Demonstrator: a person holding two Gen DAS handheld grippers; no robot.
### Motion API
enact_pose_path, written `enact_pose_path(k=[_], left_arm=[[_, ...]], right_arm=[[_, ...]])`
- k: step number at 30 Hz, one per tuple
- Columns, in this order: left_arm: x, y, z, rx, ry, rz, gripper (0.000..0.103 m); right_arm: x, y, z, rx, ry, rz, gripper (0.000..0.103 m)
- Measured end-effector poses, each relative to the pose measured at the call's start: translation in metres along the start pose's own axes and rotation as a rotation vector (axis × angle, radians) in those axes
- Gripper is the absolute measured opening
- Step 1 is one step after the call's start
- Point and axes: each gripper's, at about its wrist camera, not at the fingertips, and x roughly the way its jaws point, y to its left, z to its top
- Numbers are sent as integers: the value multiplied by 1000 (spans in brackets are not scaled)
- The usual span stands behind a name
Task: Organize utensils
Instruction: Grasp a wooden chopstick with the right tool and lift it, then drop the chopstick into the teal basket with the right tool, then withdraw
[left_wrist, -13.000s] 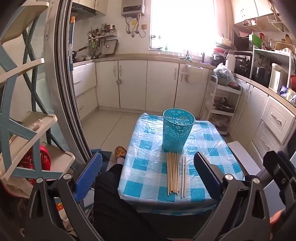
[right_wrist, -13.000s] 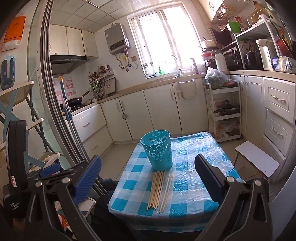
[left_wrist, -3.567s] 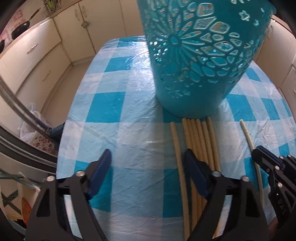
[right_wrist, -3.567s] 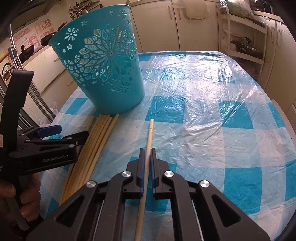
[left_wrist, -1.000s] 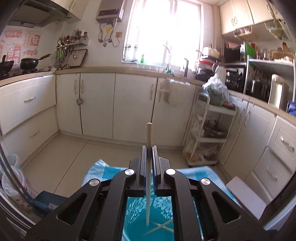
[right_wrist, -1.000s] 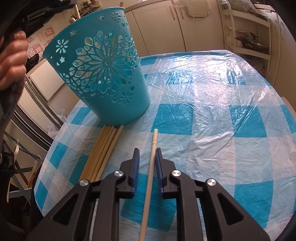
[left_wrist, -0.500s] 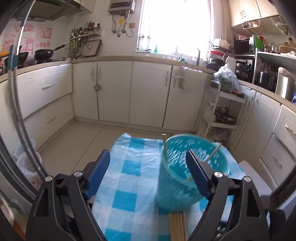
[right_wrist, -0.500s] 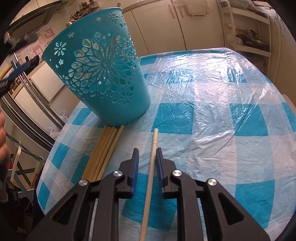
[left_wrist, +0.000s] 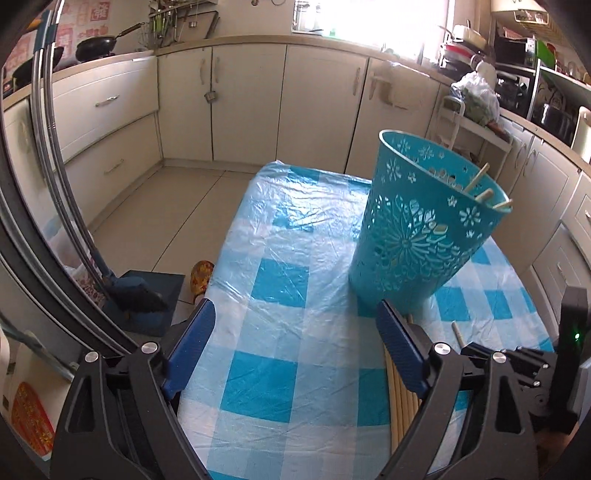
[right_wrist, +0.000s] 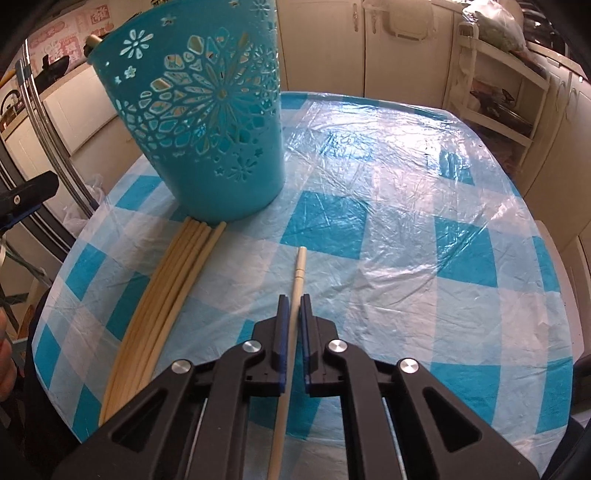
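Observation:
A teal perforated basket (left_wrist: 424, 229) stands on the blue-checked table (left_wrist: 280, 280), with chopstick tips (left_wrist: 484, 194) sticking out of its rim. My left gripper (left_wrist: 295, 332) is open and empty, above the table's left part, left of the basket. A bundle of pale chopsticks (right_wrist: 170, 280) lies in front of the basket (right_wrist: 207, 110). My right gripper (right_wrist: 291, 302) is shut on a single pale chopstick (right_wrist: 297, 273) lying on the table to the right of the bundle. That chopstick's tip also shows in the left wrist view (left_wrist: 458, 330).
White kitchen cabinets (left_wrist: 251, 99) line the far wall. A white shelf cart (right_wrist: 495, 85) stands beyond the table's right side. A sliding door frame (left_wrist: 48, 155) and a slipper (left_wrist: 201, 275) are at the left. The table edge is near me.
My left gripper has let its chopstick drop into the basket, opened, and come down to the left of the basket. My right gripper has closed from slightly apart onto the single chopstick.

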Motion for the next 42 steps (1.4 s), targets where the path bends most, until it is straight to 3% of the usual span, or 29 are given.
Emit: enact_pose_path(k=[5,11,16,23,26,33,36,42], left_arm=[[1,-1,0,-6,17,-6,85],[4,2,-3,-12,43,-2,85],[7,9,-9,-46,73,-6,85],[-1,9,-7,-58,62,-16,85],[-9,7,-5,-60,48,-28,85],[-20,8,-3,-75,31,-53,86],[-19,11,-4,-85,33,-59,86],[-13,17,-5,-114,49,-73,86]], right_arm=[[-2,-2,-3,8,-6,4,6],[-32,-26,-15,176,-81,185,6],[-87,-40,-5,264,-236,333,6],[-158,-26,58,260,-506,468,6],[-170,-8,97,249,-620,455,6],[-138,14,168,258,-767,257,6],[-112,19,183,259,-738,190,6],[-88,17,177,246,-634,179,7]])
